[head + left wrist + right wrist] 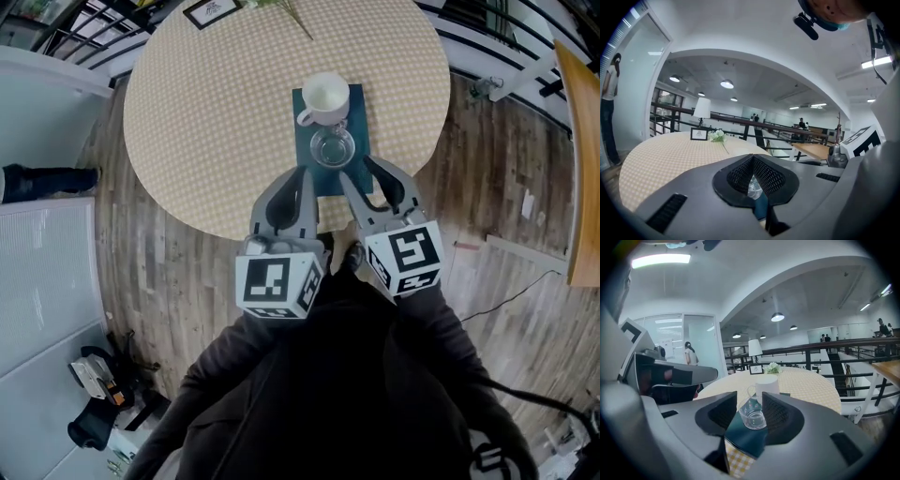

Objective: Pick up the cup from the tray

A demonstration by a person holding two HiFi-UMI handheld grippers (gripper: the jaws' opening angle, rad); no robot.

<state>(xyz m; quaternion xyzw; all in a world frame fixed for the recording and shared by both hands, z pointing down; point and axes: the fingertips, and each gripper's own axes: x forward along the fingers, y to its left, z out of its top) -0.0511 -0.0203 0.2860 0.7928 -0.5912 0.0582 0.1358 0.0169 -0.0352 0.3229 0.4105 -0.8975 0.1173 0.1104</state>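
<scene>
Teal tray (357, 120) lies on a round counter (206, 122) covered in a checked yellow cloth. On the tray a white cup (324, 97) stands upright at the far end, its handle on the left in the head view. A clear glass (332, 147) stands just in front of the cup, nearer the person. Both grippers hover over the near end of the tray. The left gripper (304, 174) has its jaws pressed together with nothing between them. The right gripper (361, 171) has its jaws apart and empty; in the right gripper view the glass (752, 417) shows through the gap, untouched, with the cup (767, 384) behind it. A small picture frame (211, 9) sits at the counter's far edge
</scene>
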